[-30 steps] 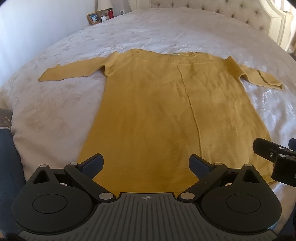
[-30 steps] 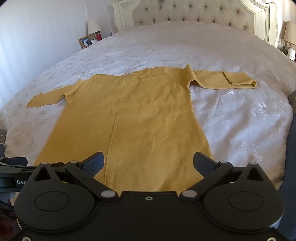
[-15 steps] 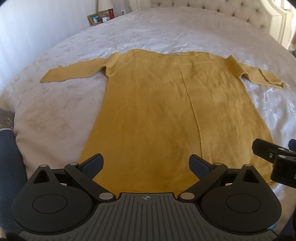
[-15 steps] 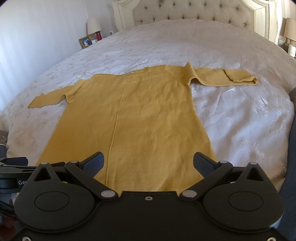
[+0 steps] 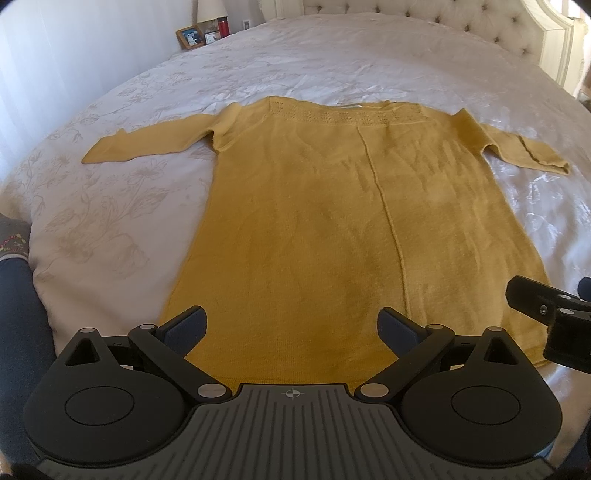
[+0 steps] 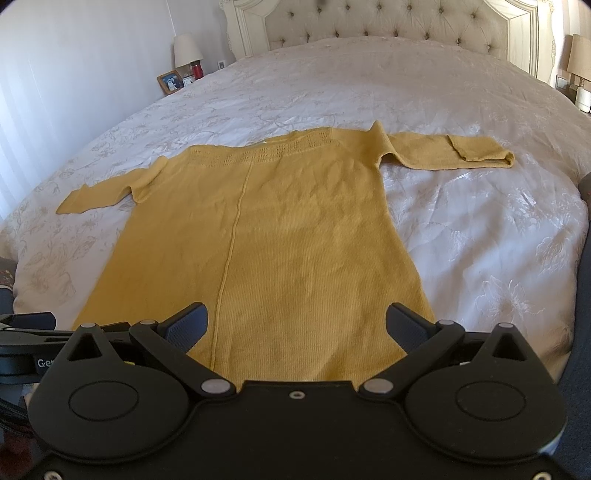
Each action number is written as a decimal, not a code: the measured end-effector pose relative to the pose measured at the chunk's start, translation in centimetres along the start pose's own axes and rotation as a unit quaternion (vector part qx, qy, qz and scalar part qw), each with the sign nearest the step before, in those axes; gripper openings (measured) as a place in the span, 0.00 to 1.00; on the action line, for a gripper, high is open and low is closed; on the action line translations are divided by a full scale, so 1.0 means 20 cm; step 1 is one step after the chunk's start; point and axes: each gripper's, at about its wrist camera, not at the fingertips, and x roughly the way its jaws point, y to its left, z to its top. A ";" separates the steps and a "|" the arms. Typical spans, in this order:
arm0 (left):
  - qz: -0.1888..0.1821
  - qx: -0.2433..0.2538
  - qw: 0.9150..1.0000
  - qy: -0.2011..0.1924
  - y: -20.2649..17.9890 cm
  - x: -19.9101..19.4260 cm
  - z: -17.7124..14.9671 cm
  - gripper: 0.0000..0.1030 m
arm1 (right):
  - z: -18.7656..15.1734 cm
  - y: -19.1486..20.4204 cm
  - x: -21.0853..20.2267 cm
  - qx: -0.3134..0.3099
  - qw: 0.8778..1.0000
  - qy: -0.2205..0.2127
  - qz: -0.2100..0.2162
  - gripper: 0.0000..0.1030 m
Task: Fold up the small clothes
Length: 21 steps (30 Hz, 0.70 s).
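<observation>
1. Left wrist view: the left gripper [image 5: 291, 326] has its jaws wide apart and holds nothing; it hovers over the hem of the mustard knit sweater [image 5: 343, 221]. The sweater lies flat on the white floral bedspread [image 5: 110, 206], both sleeves spread sideways. The tip of the right gripper [image 5: 546, 306] shows at the right edge.
2. Right wrist view: the right gripper [image 6: 297, 326] is also wide open and empty, above the sweater's [image 6: 266, 236] hem. A framed photo [image 6: 170, 82] and a lamp [image 6: 187, 50] stand beside the tufted headboard [image 6: 388, 22].
</observation>
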 end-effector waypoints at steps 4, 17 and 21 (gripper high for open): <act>0.001 -0.001 1.000 0.000 0.00 0.00 0.00 0.98 | -0.01 0.00 0.00 0.000 1.000 0.001 0.000 0.99; 0.001 -0.001 1.000 0.001 0.00 0.00 0.00 0.98 | -0.02 0.01 0.01 0.000 1.000 0.005 0.002 0.99; 0.001 -0.001 1.000 0.001 0.00 0.00 0.00 0.98 | -0.01 0.00 0.01 0.000 1.000 0.008 0.004 0.99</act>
